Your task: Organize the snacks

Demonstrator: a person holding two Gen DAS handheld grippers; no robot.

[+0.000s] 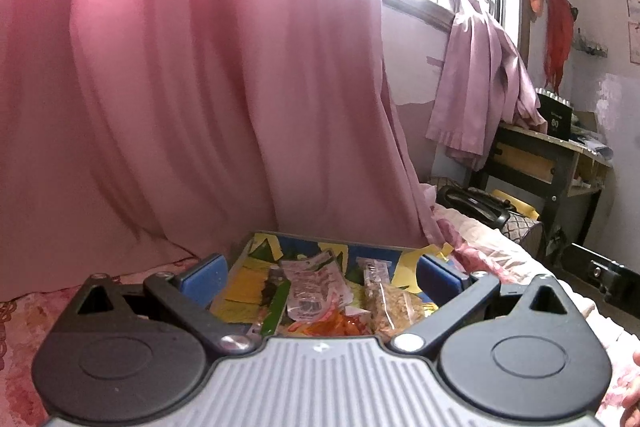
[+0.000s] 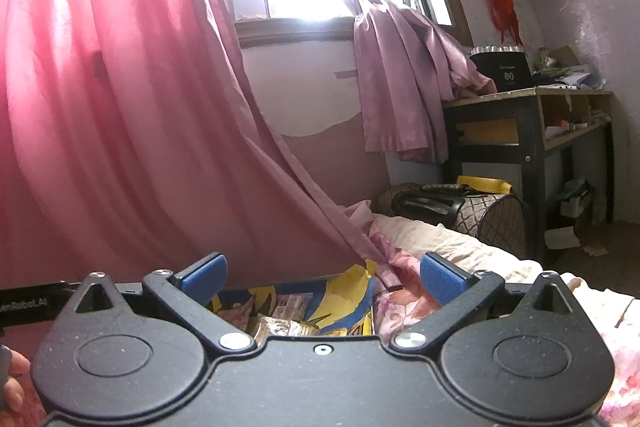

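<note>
Both grippers hang spread apart, grasping nothing: the left gripper (image 1: pixel 322 273) over the snack packets (image 1: pixel 316 293) in the tray (image 1: pixel 404 269), the right gripper (image 2: pixel 322 277) nearby.

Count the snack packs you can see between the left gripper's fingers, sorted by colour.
From the left wrist view, on the colourful tray:
Green packet: 1
White and pink packet: 1
Orange-red packet: 1
Clear bag of tan snack: 1
Total: 4; anything beneath them is hidden.
</note>
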